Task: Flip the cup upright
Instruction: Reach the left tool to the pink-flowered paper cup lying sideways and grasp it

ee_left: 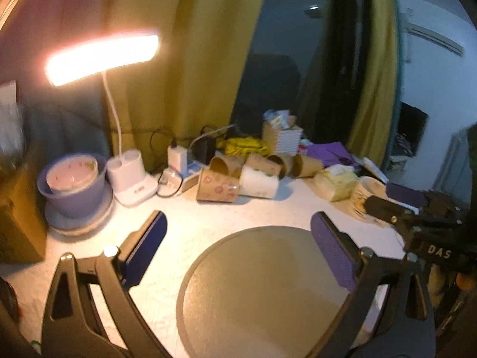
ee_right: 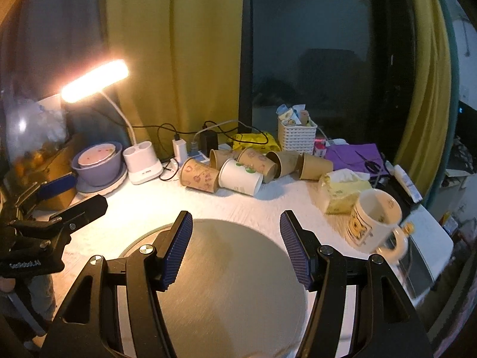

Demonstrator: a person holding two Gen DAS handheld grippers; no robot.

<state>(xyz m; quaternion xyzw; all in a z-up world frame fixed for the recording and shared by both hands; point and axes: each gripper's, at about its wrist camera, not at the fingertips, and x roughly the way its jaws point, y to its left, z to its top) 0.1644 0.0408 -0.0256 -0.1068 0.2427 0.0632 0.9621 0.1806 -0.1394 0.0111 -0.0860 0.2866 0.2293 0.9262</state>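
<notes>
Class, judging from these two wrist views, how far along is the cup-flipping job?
Done: nothing visibly; the paper cups all lie on their sides at the back of the table. The mug stands tilted, mouth up, beside the tissue pack.

In hand: nothing; the left tool and right tool are open above the round mat.

Left: grasping a cup and setting it upright.

The near tabletop (ee_right: pixel 143 205) is open around the round mat (ee_right: pixel 232 283), and both grippers hang over it with jaws wide. At the back, a heap of paper cups (ee_right: pixel 238 170) on their sides blocks the way to the basket (ee_right: pixel 296 138) and cables. The lamp (ee_right: pixel 95 80) overhangs the left corner (bowl (ee_right: pixel 98 161) beneath). On the right, the mug (ee_right: pixel 374 217) and tissue pack (ee_right: pixel 340 192) crowd the edge.
</notes>
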